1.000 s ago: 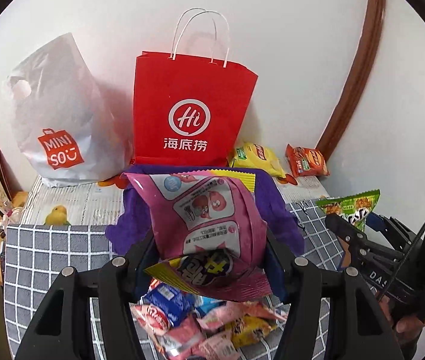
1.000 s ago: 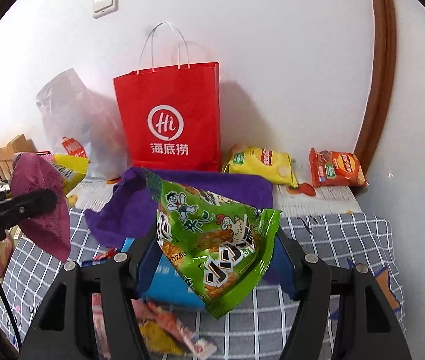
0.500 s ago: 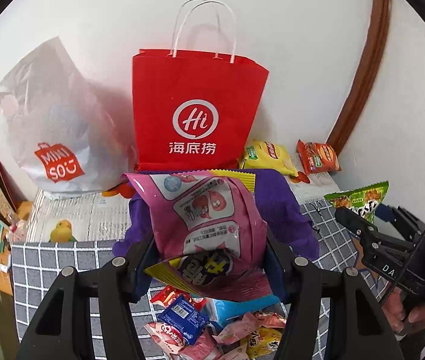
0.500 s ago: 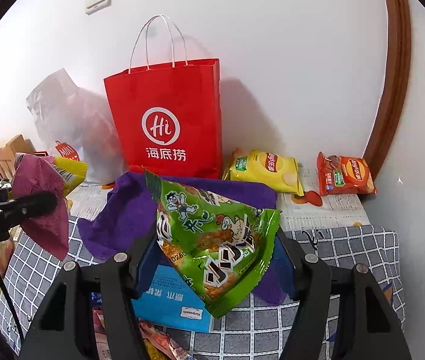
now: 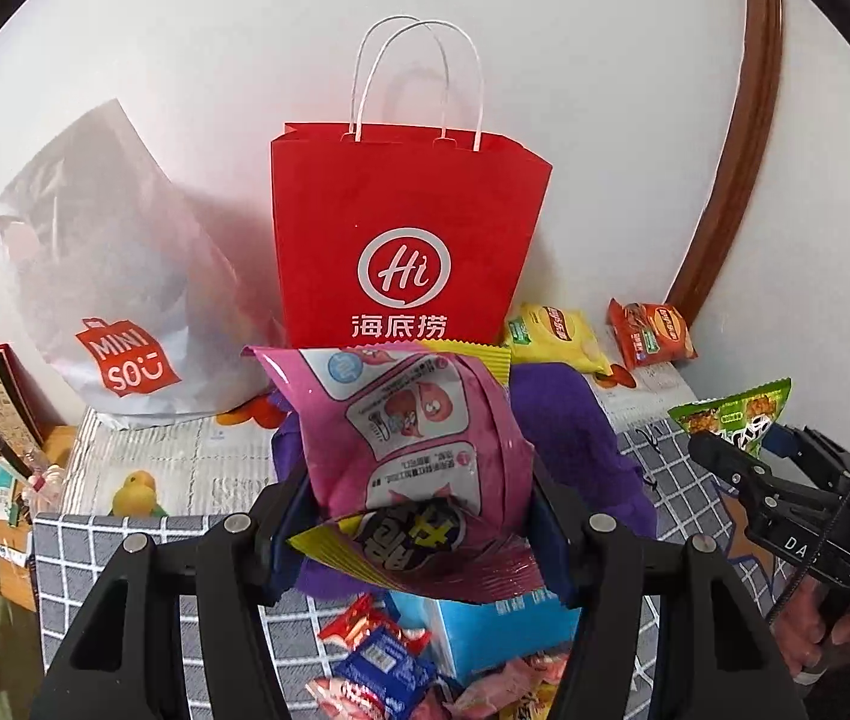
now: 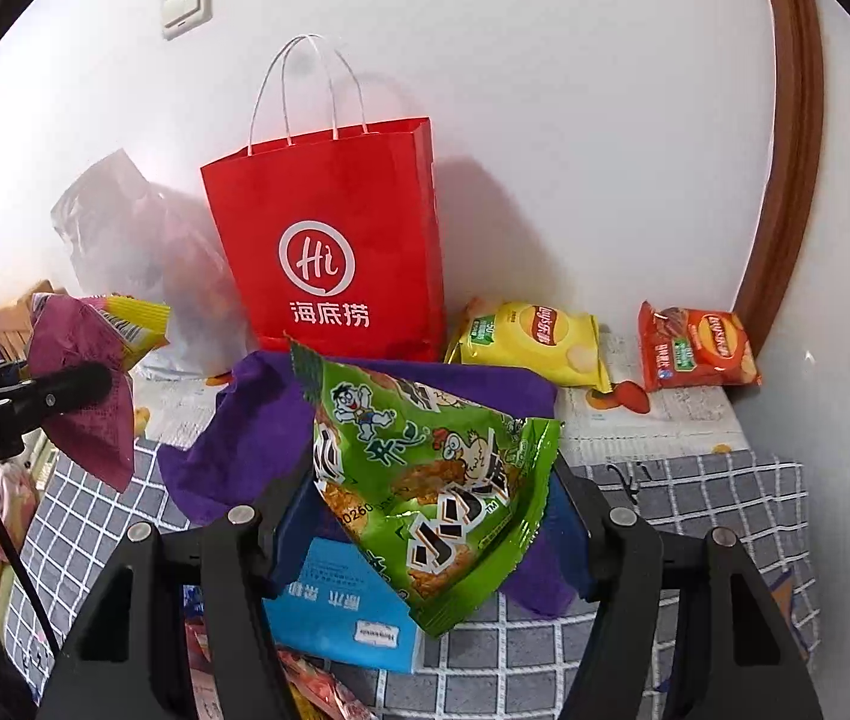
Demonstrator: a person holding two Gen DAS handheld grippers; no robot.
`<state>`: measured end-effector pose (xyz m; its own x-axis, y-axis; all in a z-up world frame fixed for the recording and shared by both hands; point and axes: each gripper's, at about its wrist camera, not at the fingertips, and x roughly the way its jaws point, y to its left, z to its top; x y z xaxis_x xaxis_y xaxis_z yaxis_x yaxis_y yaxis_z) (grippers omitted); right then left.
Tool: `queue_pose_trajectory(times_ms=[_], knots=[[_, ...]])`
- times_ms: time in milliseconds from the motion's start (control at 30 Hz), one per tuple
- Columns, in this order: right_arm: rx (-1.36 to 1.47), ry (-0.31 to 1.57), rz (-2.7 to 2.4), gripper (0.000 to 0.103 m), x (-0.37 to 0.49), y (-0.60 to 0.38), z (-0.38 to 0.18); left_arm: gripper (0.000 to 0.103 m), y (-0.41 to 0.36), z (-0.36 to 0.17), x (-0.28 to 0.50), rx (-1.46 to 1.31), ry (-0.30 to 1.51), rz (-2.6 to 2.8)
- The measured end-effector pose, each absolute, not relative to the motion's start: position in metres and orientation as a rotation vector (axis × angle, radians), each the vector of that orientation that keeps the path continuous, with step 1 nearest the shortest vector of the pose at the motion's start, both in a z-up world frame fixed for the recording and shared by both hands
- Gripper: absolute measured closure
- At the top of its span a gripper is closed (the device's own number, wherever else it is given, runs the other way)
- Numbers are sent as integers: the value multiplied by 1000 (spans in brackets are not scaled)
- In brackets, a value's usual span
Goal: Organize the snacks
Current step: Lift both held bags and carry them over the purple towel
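My left gripper [image 5: 419, 534] is shut on a pink snack bag [image 5: 419, 450] held up in front of the red paper bag [image 5: 407, 240]. In the right wrist view my right gripper [image 6: 431, 531] is shut on a green snack bag [image 6: 431, 480]. The red paper bag [image 6: 335, 240] stands open against the wall, behind a purple cloth [image 6: 233, 444]. A pile of small snack packets [image 5: 389, 666] and a blue box [image 6: 335, 612] lie below both grippers. The left gripper with the pink bag [image 6: 80, 390] shows at the left of the right wrist view.
A white plastic bag [image 5: 107, 276] leans on the wall left of the red bag. A yellow chip bag [image 6: 533, 342] and an orange chip bag [image 6: 695, 348] lie at the wall to the right. A grey checked cloth [image 6: 695, 510] covers the table. A brown door frame [image 6: 785, 180] rises at right.
Both grippers have moved forward with their bags, and the red paper bag now looks larger and nearer. Neither grip has changed.
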<state>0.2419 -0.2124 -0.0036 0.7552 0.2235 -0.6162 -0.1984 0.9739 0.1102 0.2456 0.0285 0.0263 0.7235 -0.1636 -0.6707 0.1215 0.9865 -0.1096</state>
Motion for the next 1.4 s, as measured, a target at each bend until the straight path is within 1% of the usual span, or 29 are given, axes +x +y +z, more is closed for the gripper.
queue_pose_trajectory(times_ms=[267, 500, 833, 1100, 1400], knots=[[37, 699, 215, 38, 278, -209, -24, 43, 43, 8, 278, -93, 776, -123], [22, 709, 215, 38, 309, -209, -41, 43, 55, -19, 311, -108, 832, -95], [30, 767, 202, 38, 360, -212, -78, 43, 53, -57, 358, -104, 900, -99], [15, 814, 199, 38, 383, -212, -107, 43, 54, -88, 380, -92, 968, -82], [37, 885, 216, 38, 397, -214, -135, 43, 48, -111, 390, -70, 1018, -97]])
